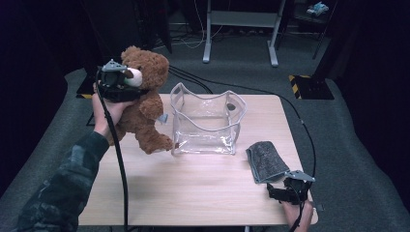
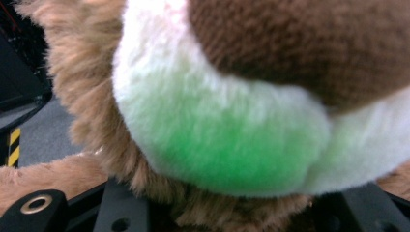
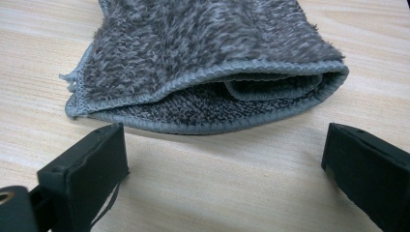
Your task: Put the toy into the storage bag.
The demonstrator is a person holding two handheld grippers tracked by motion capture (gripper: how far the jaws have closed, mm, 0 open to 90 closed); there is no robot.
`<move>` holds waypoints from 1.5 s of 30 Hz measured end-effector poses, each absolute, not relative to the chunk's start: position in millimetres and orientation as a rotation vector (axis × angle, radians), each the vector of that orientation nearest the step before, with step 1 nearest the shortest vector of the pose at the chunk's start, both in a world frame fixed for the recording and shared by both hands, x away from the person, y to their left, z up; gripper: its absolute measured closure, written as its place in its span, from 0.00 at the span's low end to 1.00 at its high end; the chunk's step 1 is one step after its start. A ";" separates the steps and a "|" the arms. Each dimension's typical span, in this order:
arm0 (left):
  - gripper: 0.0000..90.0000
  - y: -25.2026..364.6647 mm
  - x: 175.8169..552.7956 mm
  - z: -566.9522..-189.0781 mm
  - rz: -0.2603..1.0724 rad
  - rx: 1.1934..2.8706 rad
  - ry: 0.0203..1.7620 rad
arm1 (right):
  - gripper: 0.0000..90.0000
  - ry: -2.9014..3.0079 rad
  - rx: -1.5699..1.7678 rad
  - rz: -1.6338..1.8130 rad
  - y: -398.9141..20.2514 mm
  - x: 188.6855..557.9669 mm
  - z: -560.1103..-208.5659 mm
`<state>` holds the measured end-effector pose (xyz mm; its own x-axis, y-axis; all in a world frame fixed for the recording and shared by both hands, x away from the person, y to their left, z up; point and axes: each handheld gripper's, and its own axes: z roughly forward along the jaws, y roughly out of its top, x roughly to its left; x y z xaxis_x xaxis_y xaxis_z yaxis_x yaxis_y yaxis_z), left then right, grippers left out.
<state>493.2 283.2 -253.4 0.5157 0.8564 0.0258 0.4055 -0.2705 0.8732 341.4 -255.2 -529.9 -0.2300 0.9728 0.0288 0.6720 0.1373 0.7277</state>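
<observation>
Teddy bear (image 1: 145,104), brown with a cream muzzle, hangs upright above the left edge of a pale wooden table (image 1: 193,193), its feet just clear of the tabletop. The left gripper (image 1: 126,82) has hold of the bear at the head, its jaws partly closed around the muzzle; the person's left hand (image 1: 109,111) and a camouflage sleeve (image 1: 63,188) reach up from the bottom left. In the left gripper view the bear's white muzzle (image 2: 217,130) and dark brown nose (image 2: 300,43) press close against the camera, tinted green, with the black jaws low in the picture; exactly where the pads press is hard to tell, since the fur covers them. A clear plastic bag (image 1: 207,121) stands open just beside the bear, near the middle of the table. To its right lies a folded grey towel (image 1: 266,160). The right gripper (image 1: 285,188) rests low at the table's near right corner, just short of the towel. In the right gripper view its two jaws stand wide apart with nothing between them, and the folded edge of the towel (image 3: 208,63) lies flat ahead on the wood
</observation>
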 end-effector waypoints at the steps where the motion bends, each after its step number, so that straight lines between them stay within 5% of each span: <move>1: 0.56 281.1 493.9 -250.6 0.647 1.877 1.038 | 0.02 1.965 1.574 0.874 -255.2 341.4 -529.9; 22: 0.55 239.6 518.1 -194.8 0.707 1.839 0.971 | 0.02 1.962 1.579 0.877 -254.7 341.4 -529.8; 45: 0.55 158.1 549.9 -187.6 0.647 1.789 0.891 | 0.02 1.966 1.573 0.875 -254.6 341.5 -529.9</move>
<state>549.9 158.1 -187.6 0.5864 0.8095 0.0294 0.2779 -0.2352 0.9314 341.5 -254.6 -529.9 -0.2310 0.9726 0.0278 0.6718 0.1388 0.7276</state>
